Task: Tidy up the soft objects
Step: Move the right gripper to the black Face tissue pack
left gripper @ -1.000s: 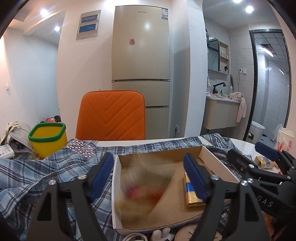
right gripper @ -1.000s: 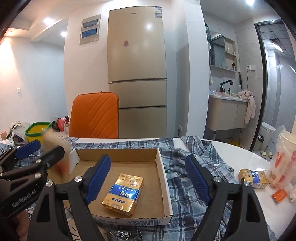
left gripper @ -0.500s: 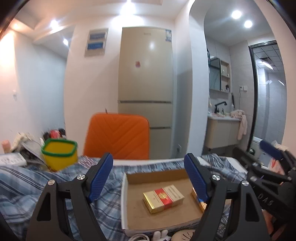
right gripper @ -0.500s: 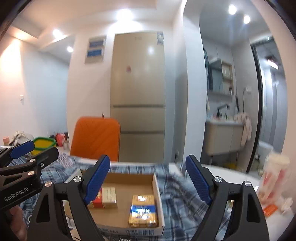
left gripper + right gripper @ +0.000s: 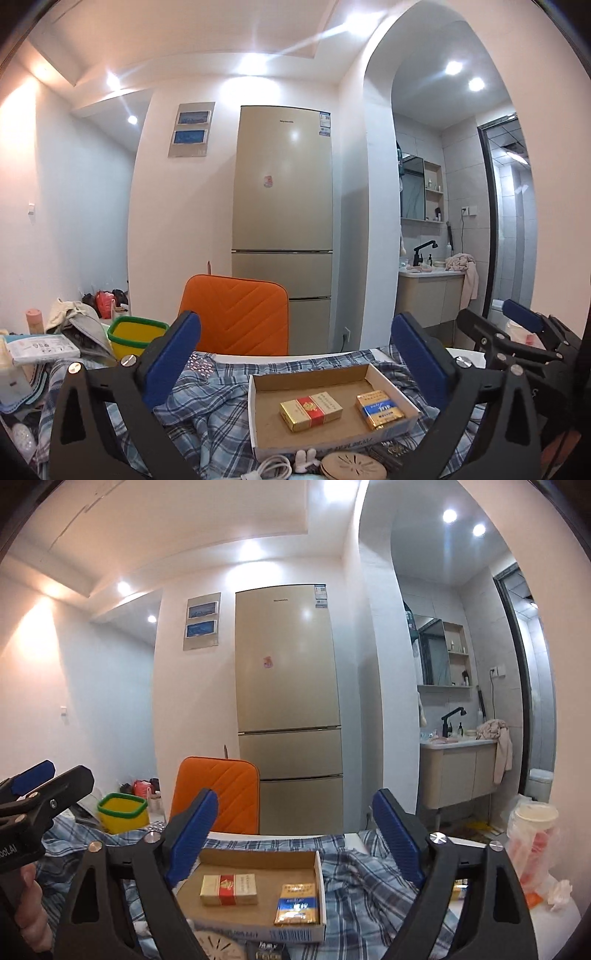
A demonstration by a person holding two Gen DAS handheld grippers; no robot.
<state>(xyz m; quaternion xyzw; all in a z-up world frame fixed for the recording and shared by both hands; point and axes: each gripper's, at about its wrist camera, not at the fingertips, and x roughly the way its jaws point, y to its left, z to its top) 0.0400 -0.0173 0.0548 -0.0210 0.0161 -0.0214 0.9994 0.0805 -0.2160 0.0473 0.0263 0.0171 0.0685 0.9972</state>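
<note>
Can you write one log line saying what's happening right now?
left gripper: opening, empty | right gripper: opening, empty | cardboard tray: holds red-gold pack, blue-gold pack | under tray: plaid shirt

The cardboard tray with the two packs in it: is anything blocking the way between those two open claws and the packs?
Nothing visible does. The red pack and blue pack lie uncovered in the cardboard tray, both grippers, left and right, opening empty above its near edge.

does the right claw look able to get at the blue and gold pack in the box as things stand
Probably yes. The right claw is empty, its jaws opening, and the blue and gold pack lies uncovered in the open cardboard box, below and just ahead, apart from the red and gold pack.
</note>
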